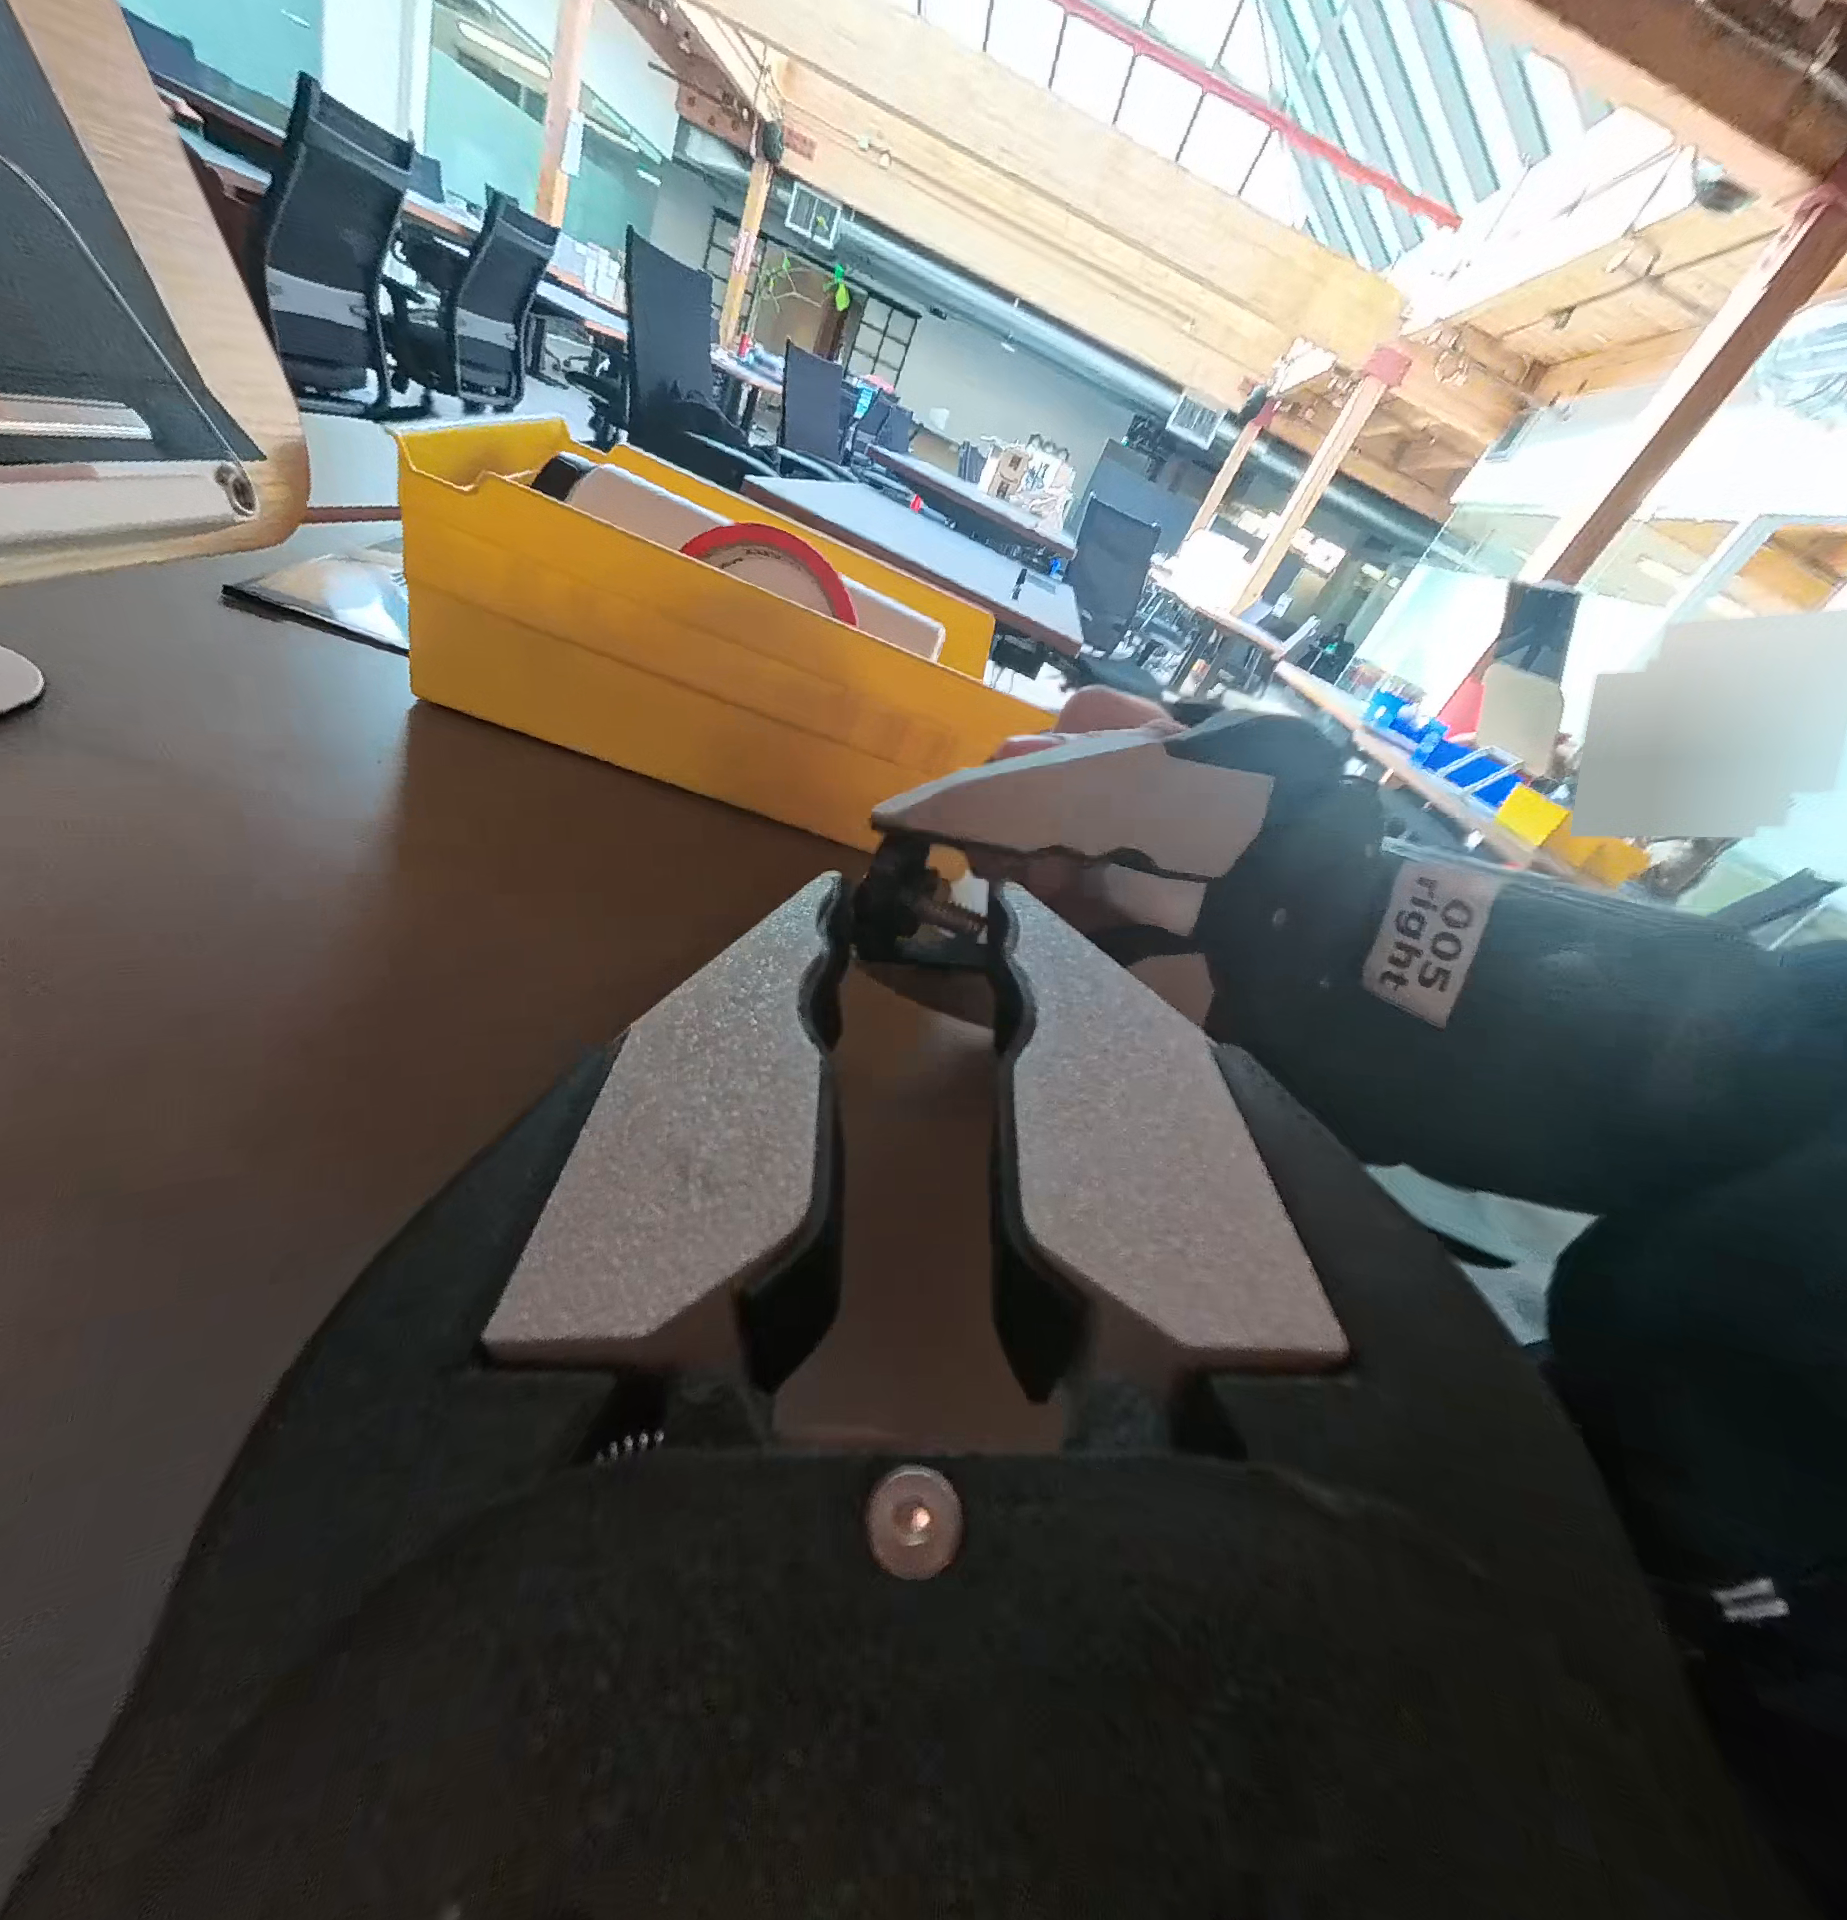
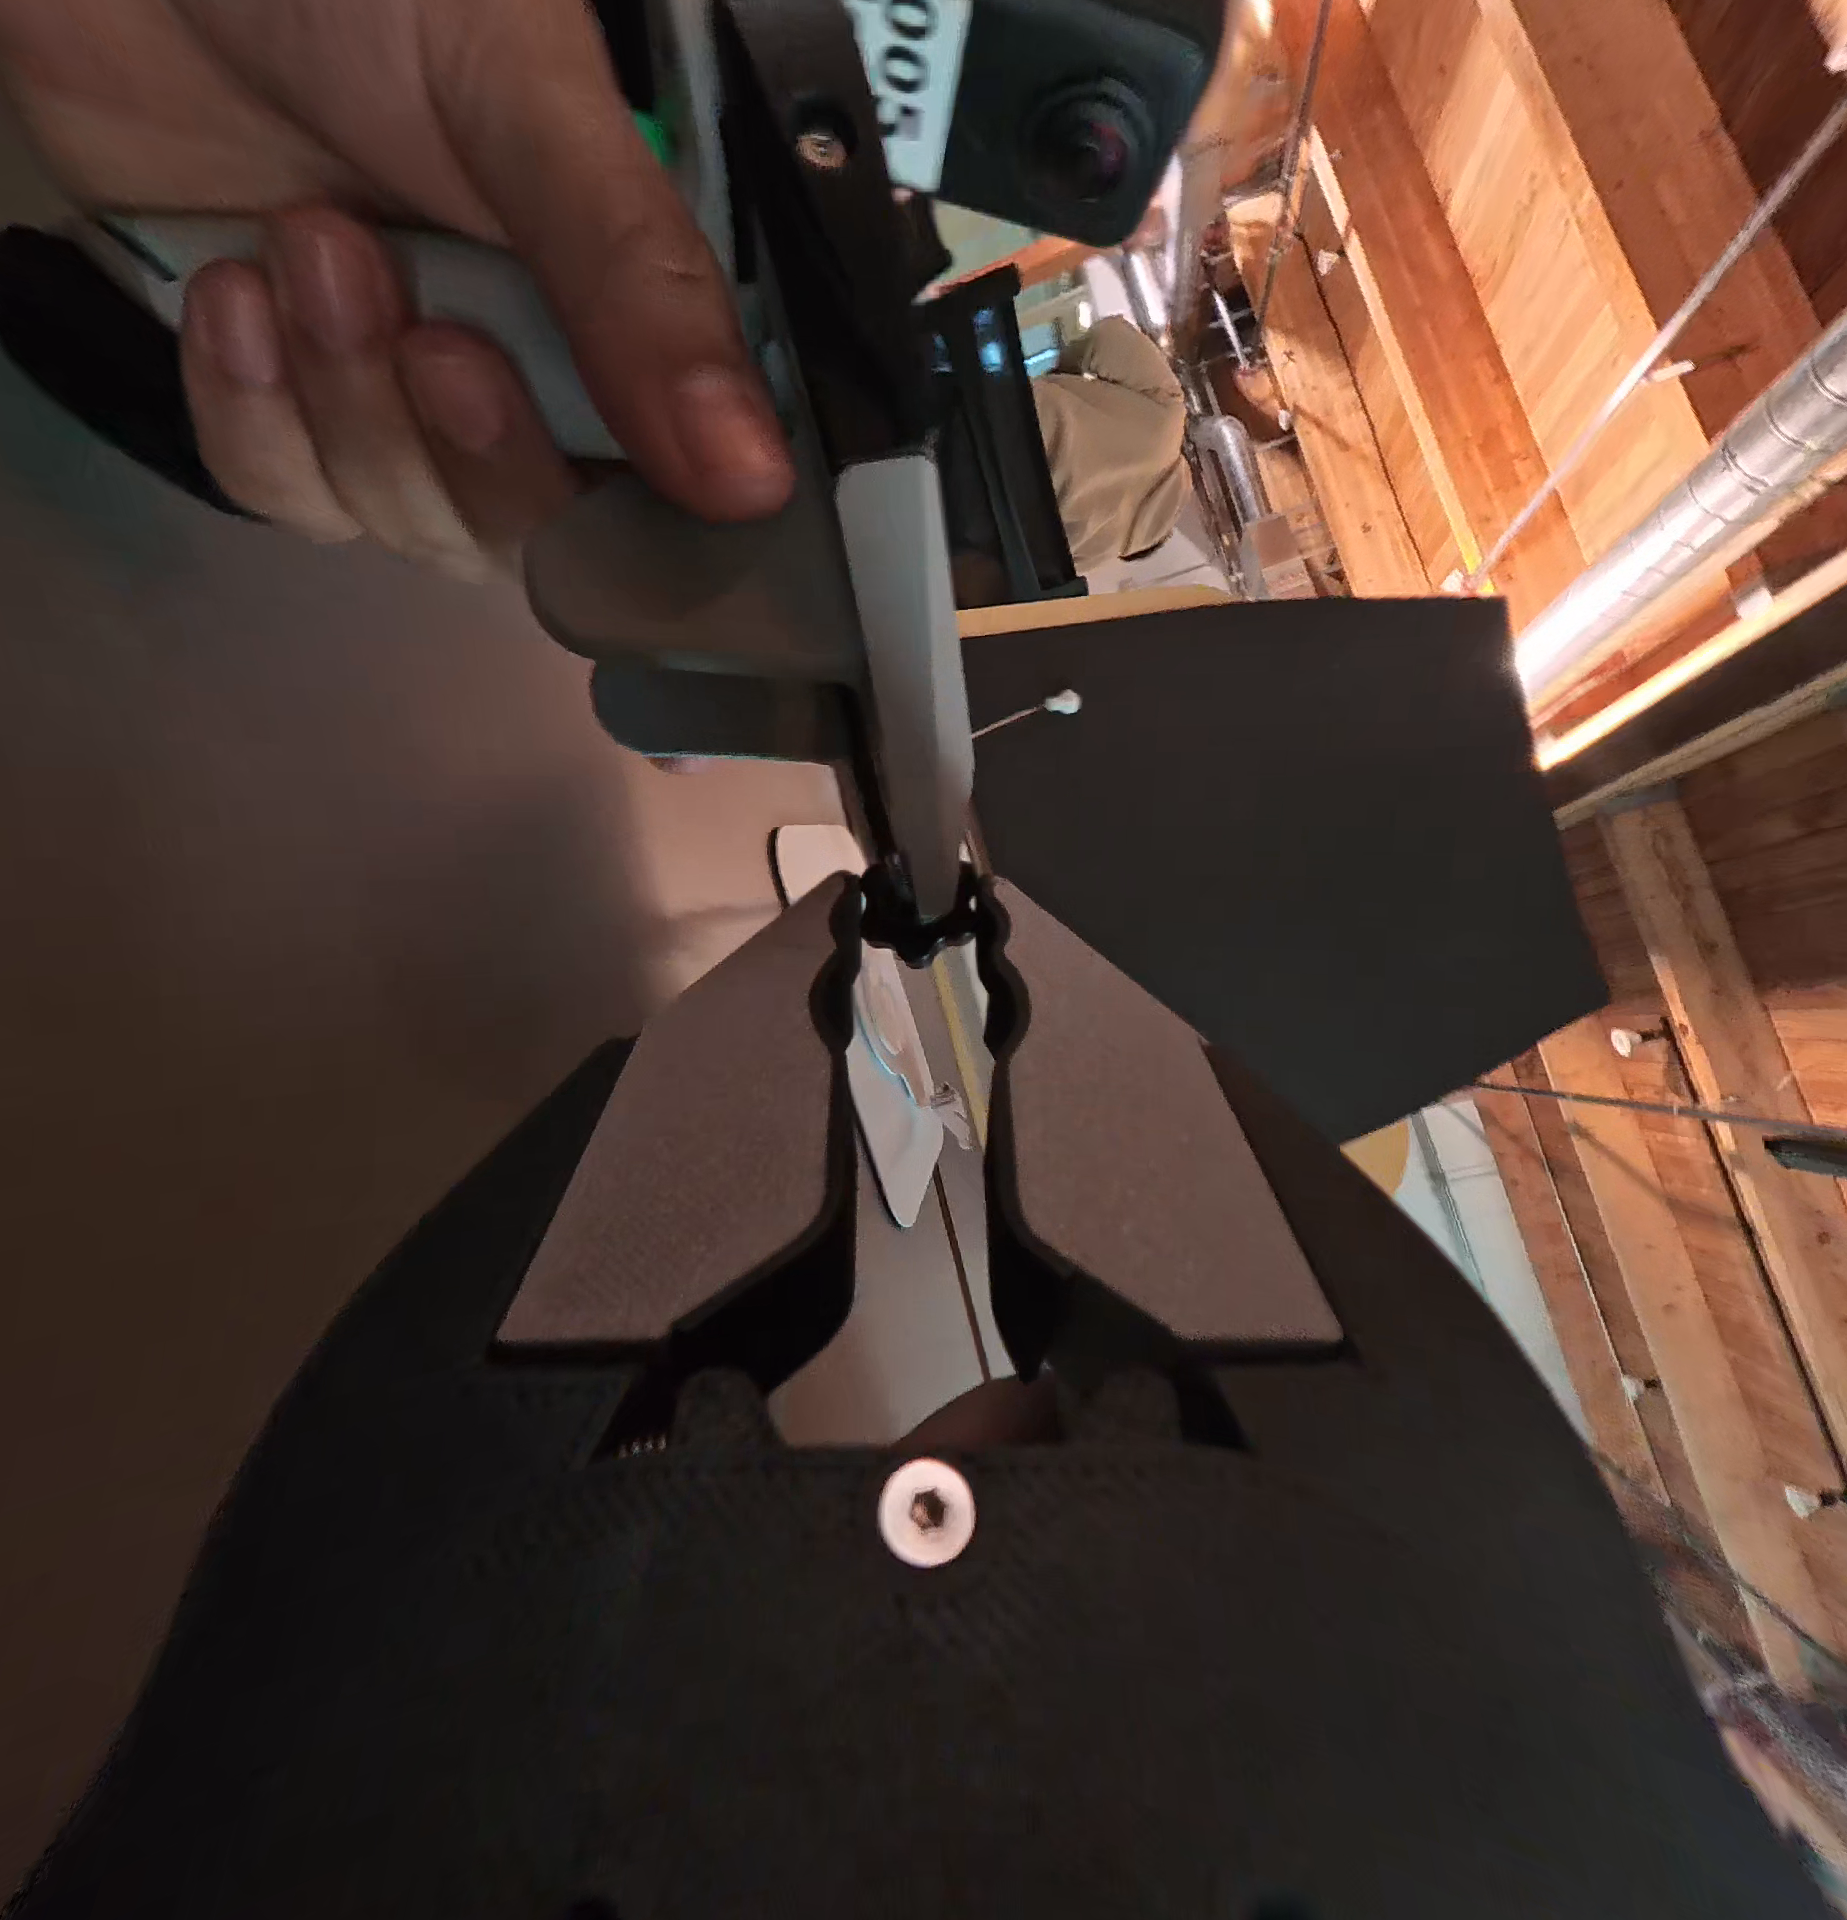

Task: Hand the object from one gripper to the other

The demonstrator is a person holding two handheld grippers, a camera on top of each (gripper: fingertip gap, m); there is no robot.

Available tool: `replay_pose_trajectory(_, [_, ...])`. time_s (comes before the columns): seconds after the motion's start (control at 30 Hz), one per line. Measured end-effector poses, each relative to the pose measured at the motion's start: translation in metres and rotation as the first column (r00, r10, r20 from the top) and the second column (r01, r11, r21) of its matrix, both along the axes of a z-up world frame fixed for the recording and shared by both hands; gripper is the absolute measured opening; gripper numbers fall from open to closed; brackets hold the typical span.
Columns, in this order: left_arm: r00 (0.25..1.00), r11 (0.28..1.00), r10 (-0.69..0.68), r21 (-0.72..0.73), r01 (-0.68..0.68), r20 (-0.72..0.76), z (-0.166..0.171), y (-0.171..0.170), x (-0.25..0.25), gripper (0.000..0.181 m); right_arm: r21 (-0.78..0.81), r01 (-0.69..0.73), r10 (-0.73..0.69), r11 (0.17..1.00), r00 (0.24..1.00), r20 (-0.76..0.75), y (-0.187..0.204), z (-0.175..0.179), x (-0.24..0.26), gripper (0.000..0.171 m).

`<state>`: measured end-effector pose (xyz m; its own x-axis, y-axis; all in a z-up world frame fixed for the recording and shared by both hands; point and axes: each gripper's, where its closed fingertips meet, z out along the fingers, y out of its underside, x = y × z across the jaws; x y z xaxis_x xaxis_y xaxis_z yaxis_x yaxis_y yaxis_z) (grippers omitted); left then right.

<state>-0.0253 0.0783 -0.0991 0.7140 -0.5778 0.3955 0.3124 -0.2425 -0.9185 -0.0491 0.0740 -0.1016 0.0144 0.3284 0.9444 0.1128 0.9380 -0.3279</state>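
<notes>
1. Monitor (image 1: 88, 312) stands at ten o'clock in the left wrist view, on a dark table (image 1: 223, 935).
2. Yellow bin (image 1: 628, 665) sits at eleven o'clock, holding a red tape roll (image 1: 784, 566).
3. Left gripper (image 1: 914, 914) clamps a small black knob with a screw (image 1: 898, 909) at its fingertips.
4. Right gripper (image 2: 919, 920), reaching in from two o'clock, grips the same knob too.

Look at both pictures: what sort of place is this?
Probably an open-plan office or workshop loft: rows of black office chairs at long desks, exposed timber ceiling beams, and a yellow parts bin.
</notes>
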Motion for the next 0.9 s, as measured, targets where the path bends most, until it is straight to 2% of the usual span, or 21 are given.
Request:
replay_pose_trajectory(0.1, [1.000, 1.000, 0.018, 0.020, -0.019, 0.012, 0.004, 0.000, -0.007, 0.033, -0.060, 0.075, -0.082, 0.995, 0.990, -0.111, 0.018, 0.025, 0.007, 0.017])
replay_pose_trajectory(0.23, [0.993, 0.992, 0.113, 0.067, -0.110, -0.042, 0.005, 0.002, -0.021, 0.033, -0.317, 0.170, -0.250, 0.933, 0.940, -0.232, 0.058, 0.077, 0.045, 0.017])
replay_pose_trajectory(0.3, [0.980, 0.982, 0.182, 0.070, -0.177, -0.076, 0.003, 0.006, -0.030, 0.033, -0.452, 0.224, -0.355, 0.863, 0.906, -0.229, 0.089, 0.105, 0.076, 0.017])
replay_pose_trajectory(0.4, [0.957, 0.971, 0.239, 0.037, -0.236, -0.164, -0.010, 0.012, -0.036, 0.032, -0.591, 0.417, -0.549, 0.690, 0.834, -0.053, 0.168, 0.124, 0.123, 0.017])
replay_pose_trajectory(0.5, [0.939, 0.968, 0.247, 0.023, -0.249, -0.241, -0.019, 0.016, -0.033, 0.038, -0.667, 0.594, -0.644, 0.450, 0.733, 0.218, 0.259, 0.106, 0.159, 0.017])
replay_pose_trajectory(0.6, [0.918, 0.965, 0.253, 0.014, -0.261, -0.305, -0.027, 0.018, -0.031, 0.042, -0.592, 0.760, -0.654, 0.267, 0.594, 0.468, 0.323, 0.053, 0.179, 0.016])
replay_pose_trajectory(0.63, [0.916, 0.965, 0.253, 0.009, -0.264, -0.311, -0.028, 0.019, -0.030, 0.044, -0.572, 0.790, -0.634, 0.223, 0.563, 0.530, 0.333, 0.033, 0.180, 0.022])
replay_pose_trajectory(0.67, [0.916, 0.964, 0.256, 0.007, -0.267, -0.309, -0.028, 0.019, -0.031, 0.046, -0.567, 0.802, -0.592, 0.187, 0.552, 0.587, 0.337, 0.016, 0.179, 0.039])
replay_pose_trajectory(0.73, [0.918, 0.962, 0.263, 0.011, -0.272, -0.297, -0.027, 0.018, -0.033, 0.049, -0.567, 0.814, -0.542, 0.130, 0.537, 0.646, 0.339, -0.001, 0.178, 0.045])
replay_pose_trajectory(0.77, [0.915, 0.959, 0.274, 0.014, -0.283, -0.296, -0.026, 0.018, -0.036, 0.051, -0.582, 0.804, -0.552, 0.121, 0.542, 0.634, 0.341, 0.003, 0.178, 0.049])
replay_pose_trajectory(0.9, [0.900, 0.949, 0.306, 0.024, -0.315, -0.310, -0.026, 0.021, -0.040, 0.058, -0.722, 0.671, -0.578, 0.169, 0.660, 0.479, 0.321, 0.049, 0.164, 0.062])
